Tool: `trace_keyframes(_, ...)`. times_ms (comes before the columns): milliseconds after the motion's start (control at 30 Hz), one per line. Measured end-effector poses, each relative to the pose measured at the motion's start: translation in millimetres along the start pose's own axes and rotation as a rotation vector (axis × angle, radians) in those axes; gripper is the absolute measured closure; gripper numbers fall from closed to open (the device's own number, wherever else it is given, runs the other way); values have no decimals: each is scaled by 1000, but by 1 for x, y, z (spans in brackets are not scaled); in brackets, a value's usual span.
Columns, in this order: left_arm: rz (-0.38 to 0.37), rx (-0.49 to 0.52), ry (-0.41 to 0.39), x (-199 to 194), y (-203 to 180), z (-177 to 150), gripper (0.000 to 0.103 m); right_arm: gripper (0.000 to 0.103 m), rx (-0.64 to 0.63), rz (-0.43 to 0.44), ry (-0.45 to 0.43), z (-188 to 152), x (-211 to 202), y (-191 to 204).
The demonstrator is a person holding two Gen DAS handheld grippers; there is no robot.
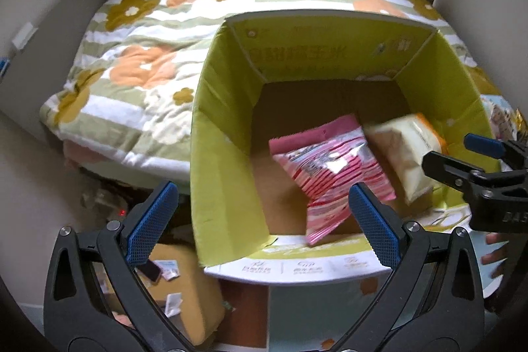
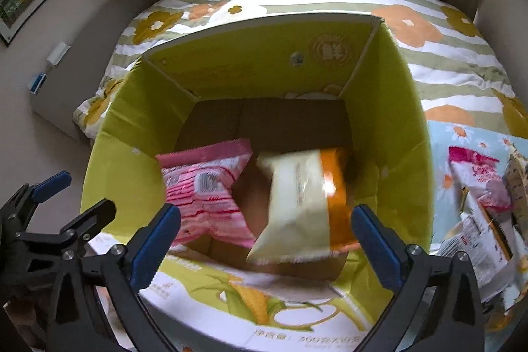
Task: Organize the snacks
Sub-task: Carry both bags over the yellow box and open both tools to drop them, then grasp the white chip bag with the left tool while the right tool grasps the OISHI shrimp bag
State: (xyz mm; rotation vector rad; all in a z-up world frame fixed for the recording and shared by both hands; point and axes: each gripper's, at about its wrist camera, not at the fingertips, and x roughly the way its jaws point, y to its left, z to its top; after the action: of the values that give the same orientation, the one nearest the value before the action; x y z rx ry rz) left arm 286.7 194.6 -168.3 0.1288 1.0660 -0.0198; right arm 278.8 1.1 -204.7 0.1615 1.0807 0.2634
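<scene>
An open green cardboard box (image 1: 217, 134) (image 2: 125, 127) stands on the bed. Inside it lie a pink striped snack bag (image 1: 330, 167) (image 2: 204, 190) and a cream and orange snack bag (image 1: 406, 150) (image 2: 300, 203), which looks blurred. My left gripper (image 1: 264, 220) is open and empty at the box's near left corner. My right gripper (image 2: 264, 240) is open and empty just above the box's near rim; it also shows in the left wrist view (image 1: 462, 154). The left gripper shows in the right wrist view (image 2: 66, 193) at the lower left.
More snack bags (image 2: 481, 187) lie on a light blue flowered cloth right of the box. A flowered striped quilt (image 1: 138, 68) covers the bed behind. A brown carton (image 1: 184, 286) sits on the floor at the lower left. Curtains and a window are at the back.
</scene>
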Motion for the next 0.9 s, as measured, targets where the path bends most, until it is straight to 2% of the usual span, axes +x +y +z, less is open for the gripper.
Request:
trace_keyframes(200,-32,-20,-12,-9,2,-1,1,0,-8,-21,-4,-7,-15,3)
trace_keyframes(433,-68,19,-87,-29,-10,-2,1,0,-3,-52,-111,-15,-54,2)
trace_keyframes(633,-169,104,-144,-46,-39,-1,1,0,40,-136,-186,-32,-93,-10)
trace_keyframes(900,-279,221,-208,-74,-101,2,1,0,133,-221,-270,-51,-148,-53)
